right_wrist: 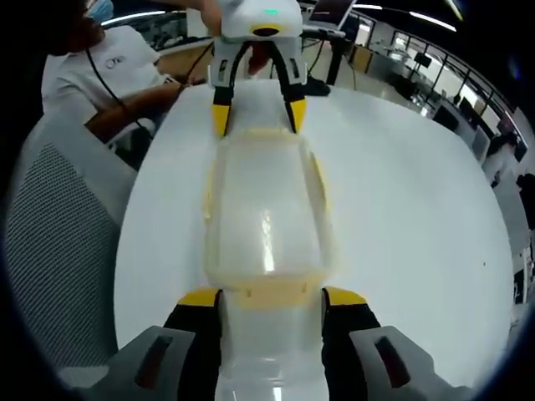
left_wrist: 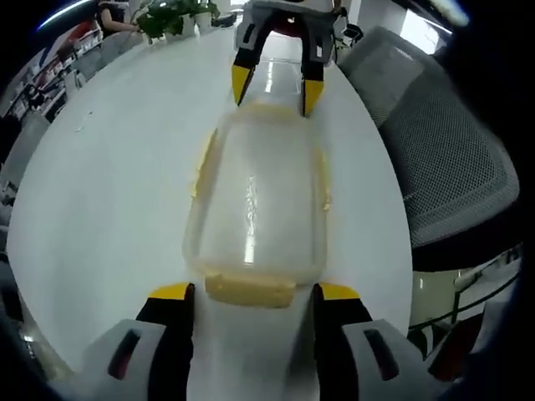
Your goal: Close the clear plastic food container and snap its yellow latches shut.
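Observation:
A clear plastic food container (left_wrist: 255,200) lies lengthwise on the white table (left_wrist: 109,192) with its lid on. Yellow latches show along its long sides (left_wrist: 201,167) and at its ends. My left gripper (left_wrist: 255,292) is open, and its yellow-tipped jaws flank the near end latch (left_wrist: 249,290). At the container's far end my right gripper (left_wrist: 276,88) is open too. In the right gripper view the container (right_wrist: 266,209) runs away from my right gripper (right_wrist: 272,297), whose jaws straddle the end latch (right_wrist: 272,294). My left gripper (right_wrist: 257,115) stands open at the other end.
A grey mesh office chair (left_wrist: 443,159) stands by the table's edge, seen again as the chair (right_wrist: 58,251). A person in a white shirt (right_wrist: 109,71) is behind the table. A potted plant (left_wrist: 171,17) stands at the table's far end.

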`<state>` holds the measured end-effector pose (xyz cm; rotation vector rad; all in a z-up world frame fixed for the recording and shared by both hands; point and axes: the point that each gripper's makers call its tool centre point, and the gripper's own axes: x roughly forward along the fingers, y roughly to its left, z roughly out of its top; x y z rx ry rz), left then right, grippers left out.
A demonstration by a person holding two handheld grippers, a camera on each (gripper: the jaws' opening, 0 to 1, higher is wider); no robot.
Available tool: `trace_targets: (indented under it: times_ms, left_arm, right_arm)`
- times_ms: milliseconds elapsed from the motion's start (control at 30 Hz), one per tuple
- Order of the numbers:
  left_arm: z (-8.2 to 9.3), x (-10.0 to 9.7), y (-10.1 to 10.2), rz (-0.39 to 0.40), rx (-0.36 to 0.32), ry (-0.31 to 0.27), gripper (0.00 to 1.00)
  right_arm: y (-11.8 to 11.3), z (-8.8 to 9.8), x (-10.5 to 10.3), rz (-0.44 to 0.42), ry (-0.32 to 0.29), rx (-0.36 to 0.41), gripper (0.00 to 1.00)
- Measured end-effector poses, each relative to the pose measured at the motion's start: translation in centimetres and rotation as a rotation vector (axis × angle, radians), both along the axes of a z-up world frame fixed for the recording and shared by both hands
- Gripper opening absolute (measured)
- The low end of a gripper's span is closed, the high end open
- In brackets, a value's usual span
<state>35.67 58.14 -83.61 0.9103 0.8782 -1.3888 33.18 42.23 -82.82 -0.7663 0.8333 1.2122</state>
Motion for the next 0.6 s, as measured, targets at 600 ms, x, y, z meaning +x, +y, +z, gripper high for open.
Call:
trace_targets:
  times_ms: [600]
  left_arm:
    - [0.22, -0.21, -0.21, -0.016, 0.004, 0.0, 0.39]
  right_arm:
    - [-0.36, -0.65, 0.36, 0.029, -0.006, -0.089, 0.39]
